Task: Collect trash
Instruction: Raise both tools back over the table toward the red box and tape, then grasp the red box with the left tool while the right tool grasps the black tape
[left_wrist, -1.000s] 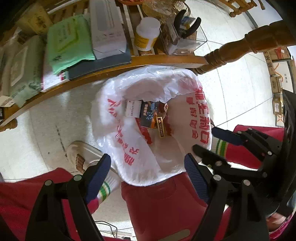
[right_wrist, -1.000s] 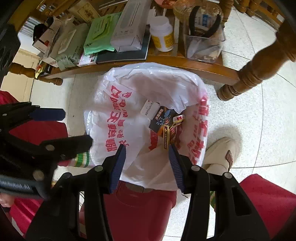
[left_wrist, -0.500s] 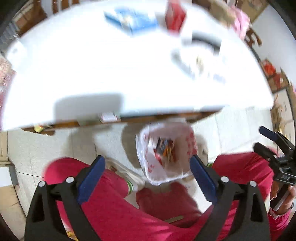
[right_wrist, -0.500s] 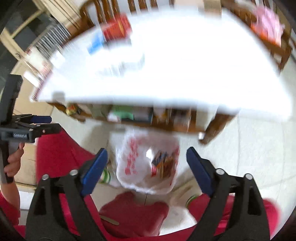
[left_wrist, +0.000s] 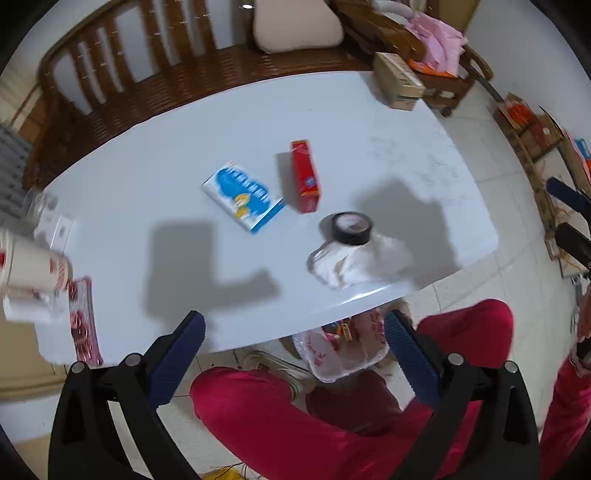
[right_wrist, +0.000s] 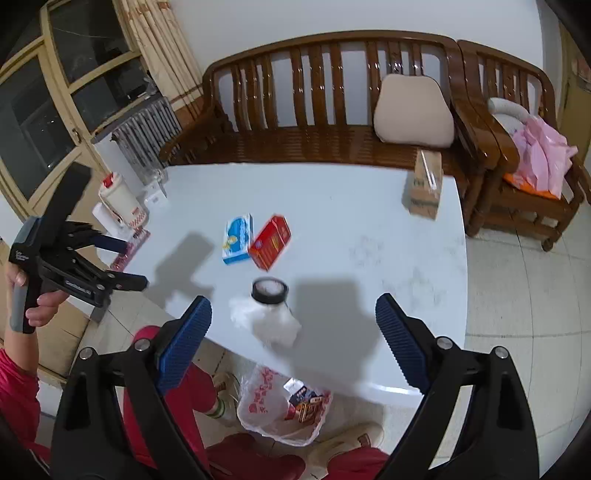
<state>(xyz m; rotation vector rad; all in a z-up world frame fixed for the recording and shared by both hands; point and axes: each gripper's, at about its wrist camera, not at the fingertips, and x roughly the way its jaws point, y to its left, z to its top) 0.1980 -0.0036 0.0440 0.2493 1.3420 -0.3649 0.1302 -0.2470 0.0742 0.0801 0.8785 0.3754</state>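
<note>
Tape roll (left_wrist: 351, 228) touches crumpled tissue (left_wrist: 364, 264); boxes (left_wrist: 243, 195) beside.

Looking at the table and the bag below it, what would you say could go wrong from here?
1. The crumpled white tissue lies partly under the black tape roll; grabbing it may drag the roll along.
2. The red box touches the blue-and-white box; picking one may shove the other.
3. The white plastic bag sits half under the white table's edge, so a drop could miss.

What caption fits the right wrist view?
Open right gripper above a white table holding a blue box, red box and tape roll.
</note>
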